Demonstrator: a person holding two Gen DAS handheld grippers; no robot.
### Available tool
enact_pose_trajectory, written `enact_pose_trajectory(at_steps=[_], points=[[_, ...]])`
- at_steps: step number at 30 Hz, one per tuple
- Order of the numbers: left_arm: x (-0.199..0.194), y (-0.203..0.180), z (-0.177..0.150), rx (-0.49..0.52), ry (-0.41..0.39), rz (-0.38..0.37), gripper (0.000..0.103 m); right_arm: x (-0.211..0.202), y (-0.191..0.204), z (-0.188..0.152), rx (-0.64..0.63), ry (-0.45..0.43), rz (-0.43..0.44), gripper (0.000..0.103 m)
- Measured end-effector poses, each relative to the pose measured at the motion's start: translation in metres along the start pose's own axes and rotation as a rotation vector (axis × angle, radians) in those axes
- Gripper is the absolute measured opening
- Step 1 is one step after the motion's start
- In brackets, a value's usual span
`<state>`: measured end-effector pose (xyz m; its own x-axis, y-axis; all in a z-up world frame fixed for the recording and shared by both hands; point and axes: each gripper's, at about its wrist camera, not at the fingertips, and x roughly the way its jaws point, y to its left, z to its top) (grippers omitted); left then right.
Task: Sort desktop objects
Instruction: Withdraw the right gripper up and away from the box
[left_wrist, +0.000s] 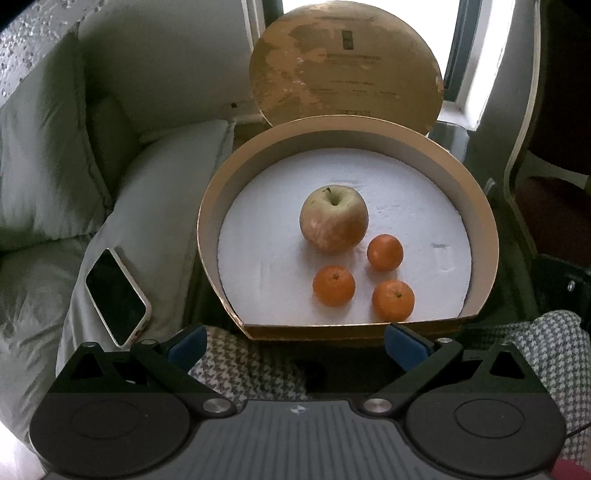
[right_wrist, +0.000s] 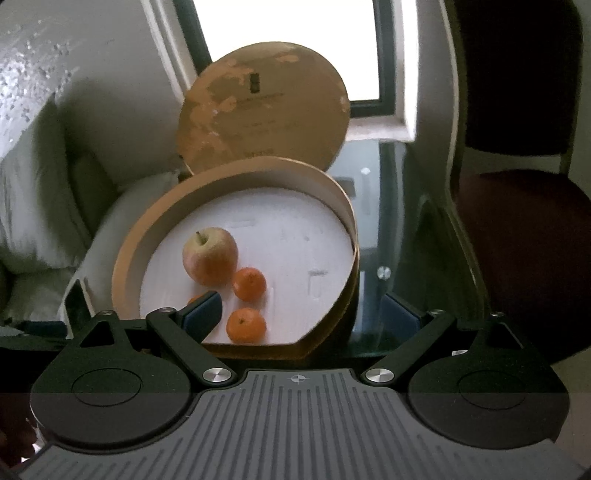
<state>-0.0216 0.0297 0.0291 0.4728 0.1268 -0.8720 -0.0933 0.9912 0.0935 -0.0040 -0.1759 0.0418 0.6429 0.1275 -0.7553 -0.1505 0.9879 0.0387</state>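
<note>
A round gold box (left_wrist: 480, 221) with a white floor holds an apple (left_wrist: 333, 218) and three small oranges (left_wrist: 334, 285) (left_wrist: 385, 252) (left_wrist: 393, 300). Its gold lid (left_wrist: 345, 70) stands upright behind it. My left gripper (left_wrist: 295, 345) is open and empty, just short of the box's front edge. In the right wrist view the box (right_wrist: 122, 266) sits left of centre with the apple (right_wrist: 209, 255) and oranges (right_wrist: 249, 283) (right_wrist: 246, 325); the third orange is mostly hidden behind my left finger (right_wrist: 203, 312). My right gripper (right_wrist: 301, 314) is open and empty over the box's front rim.
A phone (left_wrist: 118, 297) in a white case lies on the pale sofa cushion (left_wrist: 159, 206) left of the box. A houndstooth cloth (left_wrist: 554, 350) lies in front. The box rests on a glass table (right_wrist: 384, 236). A dark red chair (right_wrist: 517, 240) stands to the right.
</note>
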Motion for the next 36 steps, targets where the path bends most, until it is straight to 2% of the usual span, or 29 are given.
enact_pose_trajectory(at_steps=[8,18,26,29,36], points=[[0.001,-0.014,0.007,0.020,0.002,0.009,0.102,0.004,-0.013,0.018,-0.001,-0.014,0.009,0.097],[0.001,-0.026,0.007,0.071,0.005,0.012,0.102,0.010,-0.027,0.008,0.025,0.029,0.027,0.097],[0.004,-0.019,0.012,0.034,-0.045,0.045,0.102,0.009,-0.030,0.010,0.031,0.019,0.039,0.097],[0.011,-0.014,0.014,0.025,-0.040,0.074,0.102,0.010,-0.029,0.012,0.014,0.020,0.046,0.097],[0.009,-0.005,0.023,-0.005,-0.069,0.065,0.102,0.006,-0.025,0.021,-0.014,-0.004,0.045,0.097]])
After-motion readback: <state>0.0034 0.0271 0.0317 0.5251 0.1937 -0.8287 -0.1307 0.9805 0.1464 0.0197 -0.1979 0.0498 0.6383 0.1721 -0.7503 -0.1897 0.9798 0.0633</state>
